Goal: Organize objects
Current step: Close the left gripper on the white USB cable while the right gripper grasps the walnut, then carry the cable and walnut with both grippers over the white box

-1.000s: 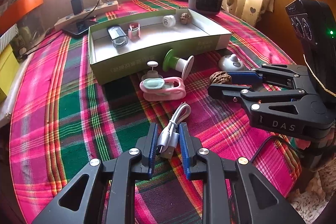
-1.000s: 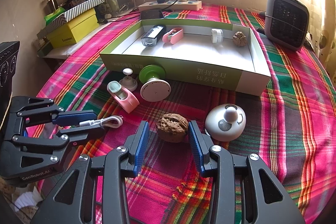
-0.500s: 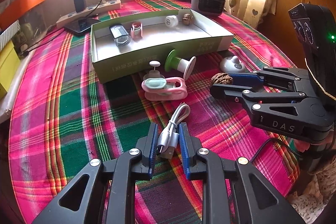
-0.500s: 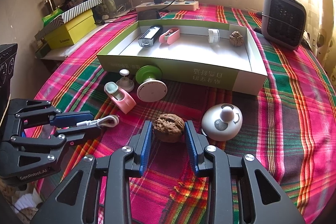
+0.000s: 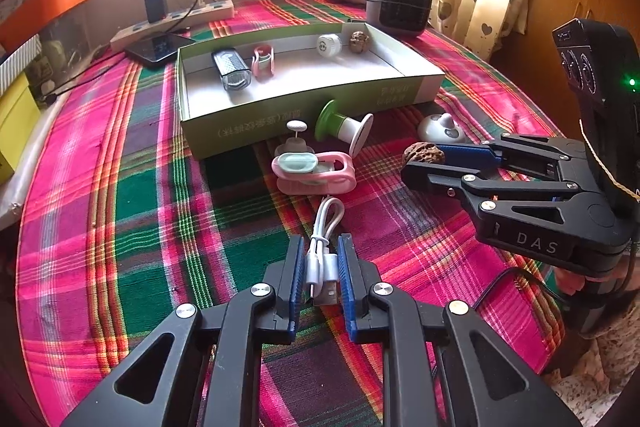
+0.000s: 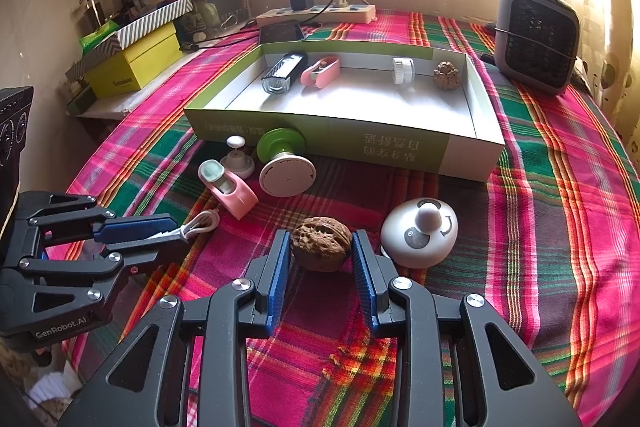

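A white USB cable (image 5: 322, 263) lies bundled on the plaid tablecloth, and my left gripper (image 5: 320, 243) is closing on it, its blue pads touching the plugs on both sides. From the right wrist view the left gripper (image 6: 176, 231) shows at the left with the cable's loop (image 6: 204, 221) sticking out. My right gripper (image 6: 320, 239) is shut on a brown walnut (image 6: 320, 243) that rests on the cloth. The left wrist view has the right gripper (image 5: 416, 163) at the right with the walnut (image 5: 422, 153) at its tips. Behind both stands the green box (image 6: 320, 139).
The box holds a black lamp (image 6: 282, 73), a pink clip (image 6: 320, 71), a white cap (image 6: 402, 70) and a second walnut (image 6: 447, 75). In front lie another pink clip (image 6: 230, 189), a green-and-white spool (image 6: 284, 167), a small knob (image 6: 237, 159) and a white dome (image 6: 420, 231). A heater (image 6: 536, 37) stands back right.
The right gripper's pads closed in until they touch the walnut. The left gripper's pads narrowed slightly onto the cable. Neither hand shifted noticeably.
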